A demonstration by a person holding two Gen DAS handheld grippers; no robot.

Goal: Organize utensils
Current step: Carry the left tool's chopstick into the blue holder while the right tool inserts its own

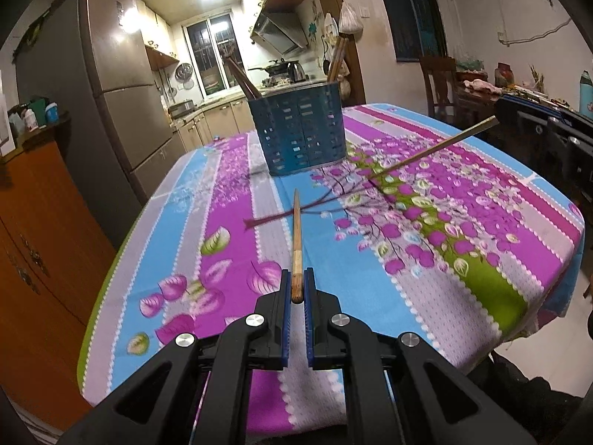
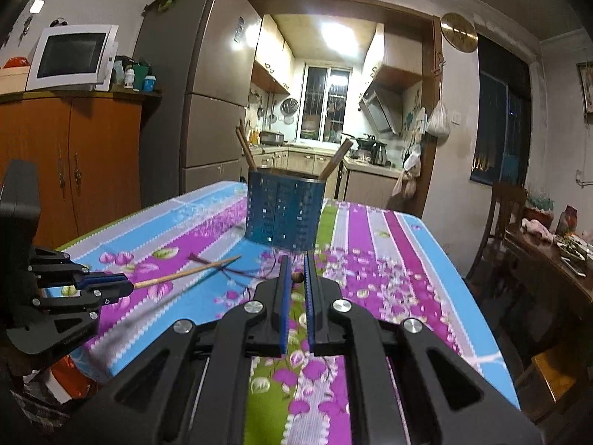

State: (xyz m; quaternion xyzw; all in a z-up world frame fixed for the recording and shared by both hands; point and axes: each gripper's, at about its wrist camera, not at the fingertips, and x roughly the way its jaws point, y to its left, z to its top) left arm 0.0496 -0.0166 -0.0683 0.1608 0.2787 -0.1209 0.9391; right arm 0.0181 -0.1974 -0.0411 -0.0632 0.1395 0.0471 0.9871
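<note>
My left gripper (image 1: 297, 278) is shut on a wooden chopstick (image 1: 296, 237) that points forward above the table toward the blue perforated utensil holder (image 1: 300, 131). The holder has several chopsticks (image 1: 241, 76) in it. My right gripper (image 2: 295, 265) is shut on another chopstick, seen end-on (image 2: 297, 278) in its own view. In the left wrist view that second chopstick (image 1: 437, 148) slants in from the right, with its tip just above the cloth. The left gripper (image 2: 111, 284) and its chopstick (image 2: 185, 273) show at the left of the right wrist view. The holder (image 2: 283, 211) stands ahead.
The table wears a floral cloth (image 1: 463, 230) of pink, blue and green. A fridge (image 1: 111, 92) and an orange cabinet (image 1: 33, 241) stand to the left. A wooden chair (image 1: 439, 85) and a cluttered side table (image 2: 556, 244) stand to the right. The kitchen lies beyond.
</note>
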